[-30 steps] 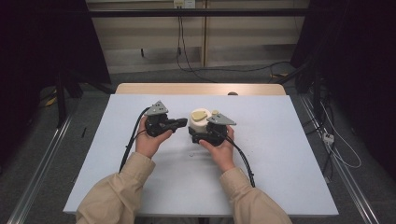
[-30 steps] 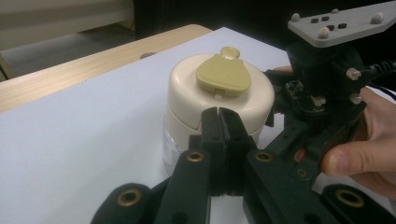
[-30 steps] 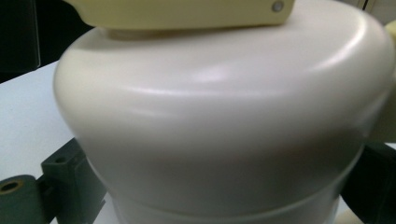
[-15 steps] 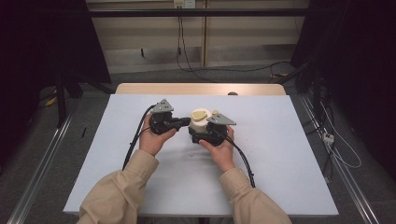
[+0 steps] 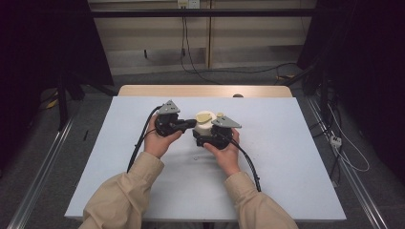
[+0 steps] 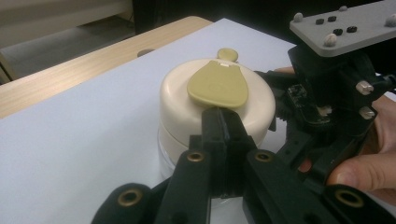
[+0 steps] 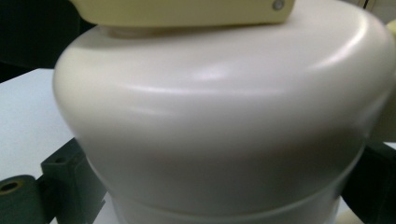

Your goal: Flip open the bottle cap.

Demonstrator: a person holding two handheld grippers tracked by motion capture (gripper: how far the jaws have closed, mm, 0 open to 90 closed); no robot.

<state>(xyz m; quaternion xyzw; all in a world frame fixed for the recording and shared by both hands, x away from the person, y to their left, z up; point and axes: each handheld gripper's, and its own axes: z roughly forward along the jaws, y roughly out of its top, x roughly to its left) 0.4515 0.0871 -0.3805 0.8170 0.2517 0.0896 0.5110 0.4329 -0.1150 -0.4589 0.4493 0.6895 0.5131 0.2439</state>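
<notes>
tan long sleeves [image 5: 125, 195] are worn on both forearms. each hand is wrapped round a black gripper: the left gripper [image 5: 190, 124] and the right gripper [image 5: 204, 139] are each topped by a grey three-cornered plate [image 6: 345, 25] studded with pale knobs and dark screws. brass-ringed pivots are set in the black jaws, and a black cable [image 5: 138, 144] is trailed from each.

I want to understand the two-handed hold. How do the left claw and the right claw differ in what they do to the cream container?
The left claw is shut, its tips meeting at the narrow end of the olive flap on top; the right claw stands apart around the cream container, jaws either side of its body. The left claw comes in high; the right claw sits lower, by the table. Both are hand-held and meet at the same container.
</notes>
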